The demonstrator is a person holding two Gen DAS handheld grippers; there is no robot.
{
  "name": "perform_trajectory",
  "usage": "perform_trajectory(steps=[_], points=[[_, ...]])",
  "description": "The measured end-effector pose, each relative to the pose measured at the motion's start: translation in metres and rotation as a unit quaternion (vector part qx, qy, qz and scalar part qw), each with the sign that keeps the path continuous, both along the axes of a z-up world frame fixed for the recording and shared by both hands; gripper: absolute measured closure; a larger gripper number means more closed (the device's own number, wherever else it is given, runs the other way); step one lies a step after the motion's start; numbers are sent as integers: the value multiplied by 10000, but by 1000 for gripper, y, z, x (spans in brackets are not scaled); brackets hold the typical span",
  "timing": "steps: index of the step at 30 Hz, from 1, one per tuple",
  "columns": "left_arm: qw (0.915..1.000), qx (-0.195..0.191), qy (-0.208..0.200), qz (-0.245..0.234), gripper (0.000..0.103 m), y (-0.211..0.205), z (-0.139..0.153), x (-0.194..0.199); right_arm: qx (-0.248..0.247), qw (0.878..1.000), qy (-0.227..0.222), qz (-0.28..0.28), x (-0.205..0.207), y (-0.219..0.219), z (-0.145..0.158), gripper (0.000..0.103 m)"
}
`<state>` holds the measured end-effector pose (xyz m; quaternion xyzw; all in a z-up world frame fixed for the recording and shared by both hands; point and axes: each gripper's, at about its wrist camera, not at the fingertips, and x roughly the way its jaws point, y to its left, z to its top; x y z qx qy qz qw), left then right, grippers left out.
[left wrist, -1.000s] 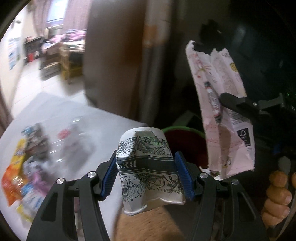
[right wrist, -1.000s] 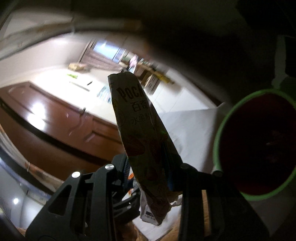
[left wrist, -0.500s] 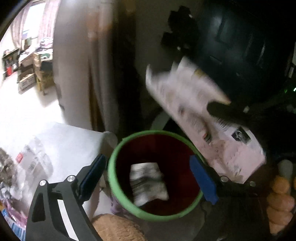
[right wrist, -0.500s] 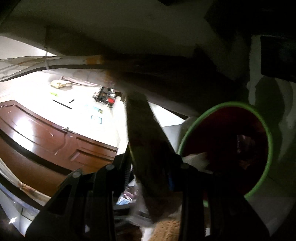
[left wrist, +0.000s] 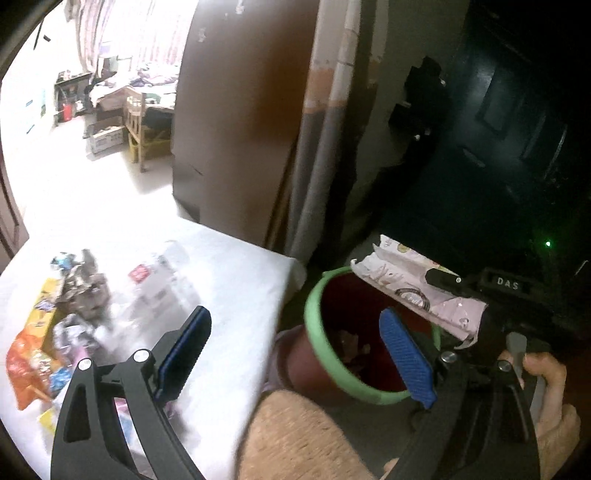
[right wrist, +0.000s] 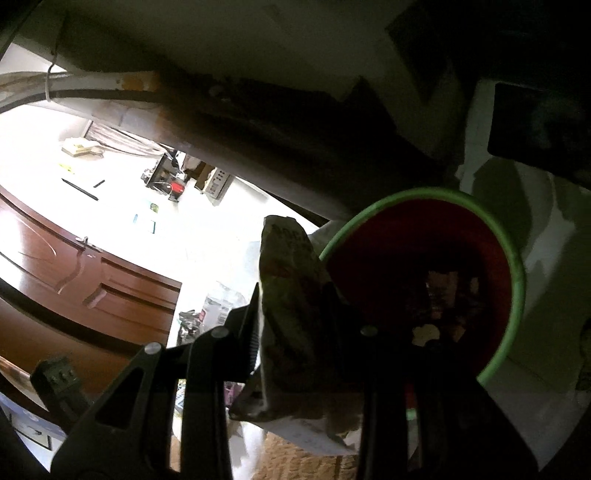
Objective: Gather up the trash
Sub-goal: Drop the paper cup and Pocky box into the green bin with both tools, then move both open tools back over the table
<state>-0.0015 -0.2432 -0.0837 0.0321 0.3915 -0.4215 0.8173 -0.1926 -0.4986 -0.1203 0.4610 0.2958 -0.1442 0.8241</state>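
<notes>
Bin (right wrist: 517, 295) contents are showing only dimly; the left gripper (left wrist: 295, 354), jaws just opened, is holding nothing, the right gripper (right wrist: 291, 332) clamping a wrapper (right wrist: 288, 295), its pink print legible only from the left.

Daylight from window (left wrist: 122, 33) blows out floor & counter (left wrist: 229, 280); right side near-black, fisheye edges warped, foreground blurry.

The left gripper (left wrist: 295, 354) has just been opening and stands wide with nothing between its pads. The right gripper (right wrist: 295, 325), gripped by a hand (left wrist: 546, 391), is clamped tight.
</notes>
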Motion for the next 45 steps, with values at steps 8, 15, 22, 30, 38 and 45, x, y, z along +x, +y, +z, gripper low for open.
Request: perform_trajectory(steps=[8,15,22,30,38,45], points=[[9996,-123,148,185,15,25,4,3,-433,9988,95,-219,1,9,15,27],[9992,-190,-44,351,15,46,19,1,-725,9969,-102,278,23,37,37,27],[9963,-191,-222,810,15,89,30,11,-1610,9794,-52,1220,61,88,63,27],[9898,-20,-486,1341,15,128,22,39,-2297,9488,251,2155,118,130,69,26],[9706,-417,-353,2343,15,157,25,78,-3380,8935,377,2931,206,203,81,26],[9539,-265,227,2980,15,191,9,89,-3578,8663,175,3481,248,258,101,18]])
